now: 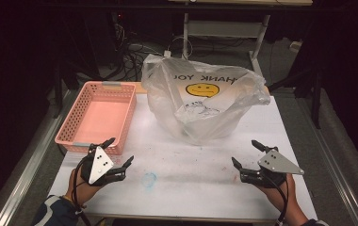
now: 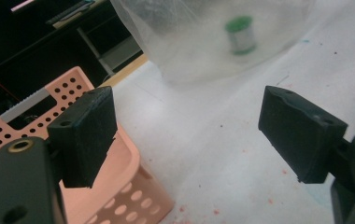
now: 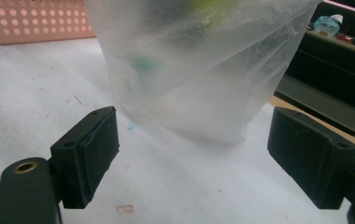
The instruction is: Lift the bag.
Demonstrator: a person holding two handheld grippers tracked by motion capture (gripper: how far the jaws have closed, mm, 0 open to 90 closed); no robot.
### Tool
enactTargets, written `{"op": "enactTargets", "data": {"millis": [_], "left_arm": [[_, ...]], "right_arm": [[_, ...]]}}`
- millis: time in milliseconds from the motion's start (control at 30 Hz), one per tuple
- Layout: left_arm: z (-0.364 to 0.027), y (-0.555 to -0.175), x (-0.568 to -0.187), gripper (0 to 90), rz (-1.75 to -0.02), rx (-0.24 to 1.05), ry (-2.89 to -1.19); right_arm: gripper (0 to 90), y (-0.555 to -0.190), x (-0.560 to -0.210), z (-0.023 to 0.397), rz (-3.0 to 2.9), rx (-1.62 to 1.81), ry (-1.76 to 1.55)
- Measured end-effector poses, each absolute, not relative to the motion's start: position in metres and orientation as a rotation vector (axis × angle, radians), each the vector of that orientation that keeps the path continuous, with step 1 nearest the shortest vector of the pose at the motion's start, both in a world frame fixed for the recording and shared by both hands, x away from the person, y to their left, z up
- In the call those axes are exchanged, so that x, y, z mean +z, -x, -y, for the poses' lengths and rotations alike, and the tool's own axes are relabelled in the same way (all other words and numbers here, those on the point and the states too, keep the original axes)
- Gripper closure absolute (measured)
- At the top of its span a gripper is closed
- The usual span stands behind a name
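**Two open grippers wait before a plastic bag and a pink basket**

Hovering at the near edge of the white table (image 1: 177, 179), both hand-held grippers face away from the person, and neither has hold of anything. The left gripper (image 1: 118, 151) sits at the near-left of the table, its jaws spread wide; in the left gripper view the two black pads stand well apart with bare tabletop between them. One jaw tip lies just beside the near corner of the pink basket (image 1: 97, 115), though whether it touches the rim cannot be told from above. The right gripper (image 1: 246, 154) is held at the near-right, its jaws likewise wide apart, and its own view shows clear table between the pads. A grey three-cornered plate tops each gripper, and a cable trails back from each along the person's forearm.

Between the two grippers, near the front, a faint blue smudge (image 1: 149, 179) marks the tabletop, with small reddish flecks scattered around it.

Farther back on the left, the perforated pink basket rests at the table's left edge, holding nothing that can be seen.

Beyond the middle of the table stands a translucent plastic bag (image 1: 200, 101), its mouth open upward, printed with a yellow face and lettering seen in reverse. Through its film the left gripper view shows a blurred small container with a green top (image 2: 240, 35).

Behind the table, tangled cables (image 1: 130, 54) lie on the dark floor.
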State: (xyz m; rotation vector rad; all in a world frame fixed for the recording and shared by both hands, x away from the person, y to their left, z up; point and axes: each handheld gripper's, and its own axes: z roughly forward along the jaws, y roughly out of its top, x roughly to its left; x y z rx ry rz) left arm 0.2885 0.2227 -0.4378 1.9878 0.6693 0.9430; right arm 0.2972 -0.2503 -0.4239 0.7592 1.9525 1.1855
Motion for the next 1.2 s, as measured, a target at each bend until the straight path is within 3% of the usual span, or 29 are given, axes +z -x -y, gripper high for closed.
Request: {"op": "enactTargets", "data": {"millis": [700, 1200], "left_arm": [[-0.229, -0.273, -0.468, 15.9, -0.677, 0.866, -2.122], [-0.231, -0.271, -0.467, 15.9, -0.670, 0.861, -2.116]], "right_arm": [[16.5, -0.272, -0.459, 0.259, -2.061, 1.167, -0.789], [16.5, -0.270, -0.460, 0.256, -2.069, 1.134, -0.762]]}}
